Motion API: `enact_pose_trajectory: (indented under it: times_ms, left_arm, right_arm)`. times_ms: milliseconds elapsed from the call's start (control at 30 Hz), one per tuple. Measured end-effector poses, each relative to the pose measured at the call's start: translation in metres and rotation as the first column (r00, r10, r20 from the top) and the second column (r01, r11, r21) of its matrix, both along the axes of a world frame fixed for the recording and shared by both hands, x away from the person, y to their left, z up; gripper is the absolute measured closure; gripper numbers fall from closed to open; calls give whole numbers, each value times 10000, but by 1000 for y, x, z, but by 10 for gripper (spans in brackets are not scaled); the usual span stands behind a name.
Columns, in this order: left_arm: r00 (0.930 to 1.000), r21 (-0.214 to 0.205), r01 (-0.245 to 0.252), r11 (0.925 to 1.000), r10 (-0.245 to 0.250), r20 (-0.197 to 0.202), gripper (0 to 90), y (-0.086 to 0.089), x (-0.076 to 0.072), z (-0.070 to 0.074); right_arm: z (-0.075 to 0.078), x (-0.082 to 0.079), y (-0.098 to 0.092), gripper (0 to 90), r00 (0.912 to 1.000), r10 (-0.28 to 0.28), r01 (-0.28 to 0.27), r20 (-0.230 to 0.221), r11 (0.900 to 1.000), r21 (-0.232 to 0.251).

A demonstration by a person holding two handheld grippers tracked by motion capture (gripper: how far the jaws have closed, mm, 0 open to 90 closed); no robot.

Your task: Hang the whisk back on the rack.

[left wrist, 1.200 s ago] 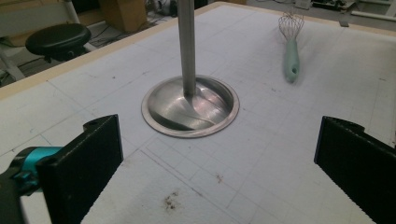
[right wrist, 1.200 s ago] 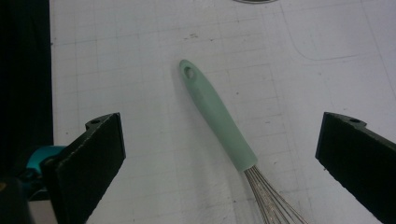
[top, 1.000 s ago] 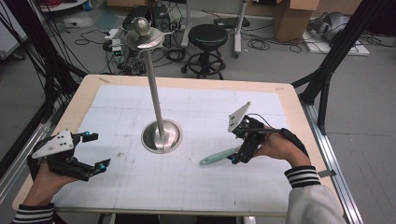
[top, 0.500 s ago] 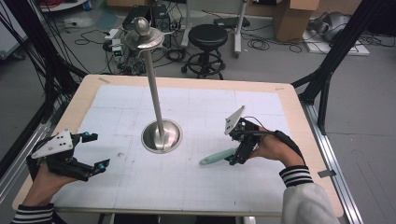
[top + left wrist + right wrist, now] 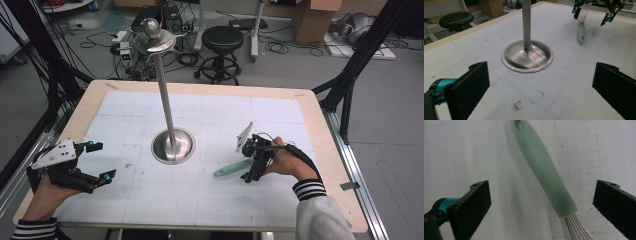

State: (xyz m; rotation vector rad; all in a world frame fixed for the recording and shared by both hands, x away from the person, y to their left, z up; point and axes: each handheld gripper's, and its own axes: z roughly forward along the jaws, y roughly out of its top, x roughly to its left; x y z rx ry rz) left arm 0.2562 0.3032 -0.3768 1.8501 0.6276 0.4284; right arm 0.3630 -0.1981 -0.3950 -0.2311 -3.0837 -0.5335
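Right gripper (image 5: pixel 248 162) tipped down over the whisk (image 5: pixel 232 168), jaws spread wide either side, gripping nothing; whisk flat on the table (image 5: pixel 320 130) right of the stand (image 5: pixel 172 145); left gripper (image 5: pixel 97 162) wide open, low, near-left edge; no readable writing.

Black tongs (image 5: pixel 97 161) with teal fittings, grey plates; striped black-and-white cuffs (image 5: pixel 309 189).

Right claw (image 5: pixel 253 165) over the pale green whisk (image 5: pixel 232 168), near the steel stand (image 5: pixel 172 145).
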Motion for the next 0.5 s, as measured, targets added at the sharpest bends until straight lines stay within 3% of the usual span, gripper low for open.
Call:
enact_pose_trajectory:
  times_ms: [233,367,400,433,500]
  left_arm:
    - [10000,48,66,10000,-66,-61,17,1,1,0]
    - [10000,23,60,10000,-60,-56,17,1,1,0]
    - [9999,39,97,9999,-96,-58,17,1,1,0]
    - [9999,54,86,9999,-86,-68,17,0,1,0]
    - [9999,73,95,9999,-94,-87,17,0,1,-1]
  right_arm:
    - [-10,5,0,61,9994,-13,12,-337,10000,-36]
    - [-12,8,1,98,9995,-13,10,-324,10000,-90]
    - [-13,9,1,173,9997,45,-49,-235,9999,-153]
    - [-13,8,2,173,9994,-60,52,-335,9997,-252]
    - [-14,9,2,185,9999,-26,23,-122,9996,-289]
